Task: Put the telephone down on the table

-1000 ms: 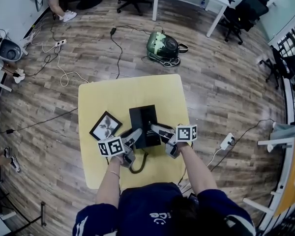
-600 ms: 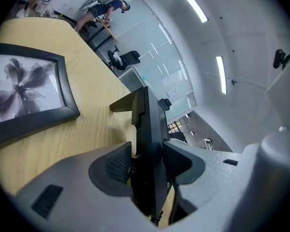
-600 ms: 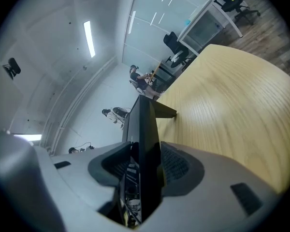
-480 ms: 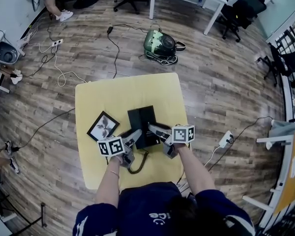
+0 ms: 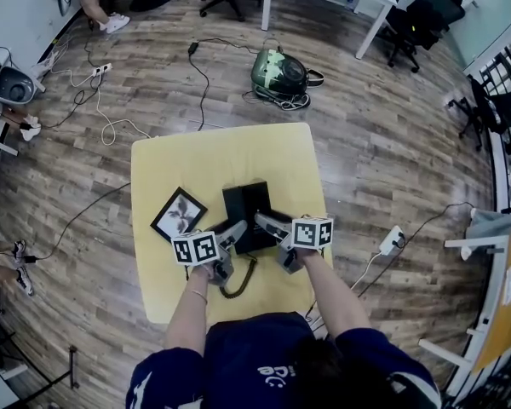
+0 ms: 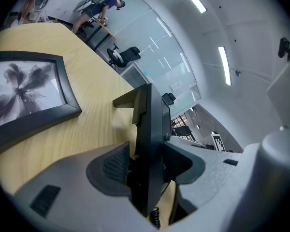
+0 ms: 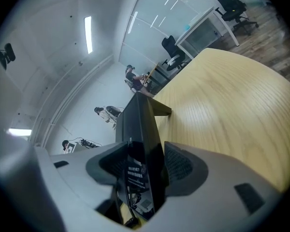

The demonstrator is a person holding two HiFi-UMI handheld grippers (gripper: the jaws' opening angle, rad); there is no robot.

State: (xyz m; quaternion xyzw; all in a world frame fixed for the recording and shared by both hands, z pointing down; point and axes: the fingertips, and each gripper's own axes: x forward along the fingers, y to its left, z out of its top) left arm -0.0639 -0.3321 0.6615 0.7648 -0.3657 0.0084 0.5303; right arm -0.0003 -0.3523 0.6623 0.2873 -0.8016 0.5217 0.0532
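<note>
A black telephone (image 5: pixel 245 210) rests on the yellow table (image 5: pixel 221 156), its coiled cord (image 5: pixel 238 283) trailing toward the near edge. My left gripper (image 5: pixel 237 232) is at the phone's near left corner. In the left gripper view it (image 6: pixel 147 167) is shut on the telephone (image 6: pixel 149 129), both pads pressed to its thin edge. My right gripper (image 5: pixel 265 223) is at the near right corner. In the right gripper view its jaws (image 7: pixel 145 167) are opening, with the telephone (image 7: pixel 139 122) still standing between them and a thin dark gap at the pads.
A black picture frame (image 5: pixel 179 214) lies flat just left of the phone, also seen in the left gripper view (image 6: pixel 24 95). On the wooden floor are a green round appliance (image 5: pixel 281 73), loose cables and a power strip (image 5: pixel 393 244). Office chairs and a white desk stand at the back.
Both grippers stay at the telephone's near corners. The head view has drifted a little; the phone and frame keep their places on the table.
</note>
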